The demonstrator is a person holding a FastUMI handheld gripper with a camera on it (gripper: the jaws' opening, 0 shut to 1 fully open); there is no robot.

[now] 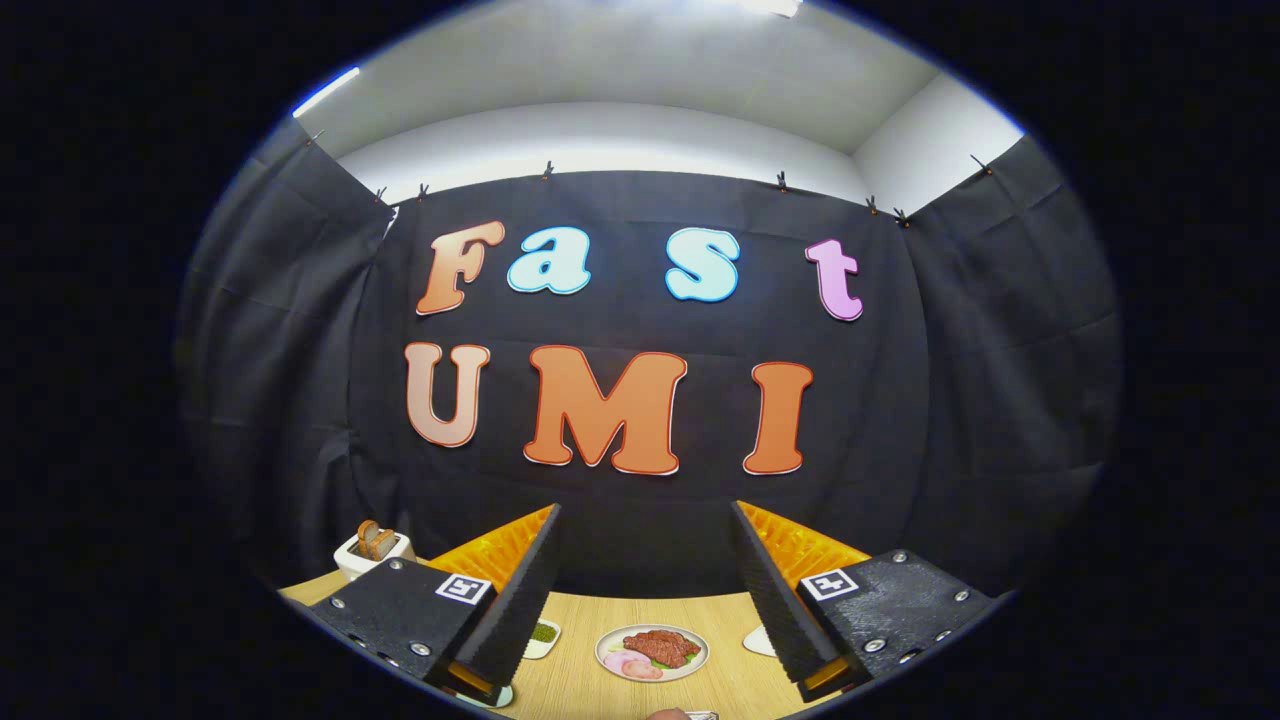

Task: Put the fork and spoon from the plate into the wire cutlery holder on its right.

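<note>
Claw [645, 590]: spread wide, nothing between its two fingers, held above the counter and looking level at the back wall.
Fingers [520, 600]: one on each side, both slanting inward toward the far end, with open space between them.
Plate: a round white plate with pictured red meat, pink slices and green leaves [651, 652] lies flat on the counter, below the gap between the fingers and a little beyond them. No fork or spoon can be made out on it from this angle.
Near the claw's base: a small rounded brownish shape and a pale bit [684, 714] just in front of the plate, too cut off to identify.
Left finger side: a small white square dish with something green in it [543, 636], just beside the left finger and partly hidden by it.
Right finger side: a white rounded object [760, 640] just beside the right finger, mostly hidden, so what it is cannot be told.
Further left: a white toaster holding brown toast [372, 548], beyond the left finger near the wall.
Counter: light wooden counter [650, 606] carrying all of these.
Behind: black cloth wall [950, 400] with white room wall above it.
</note>
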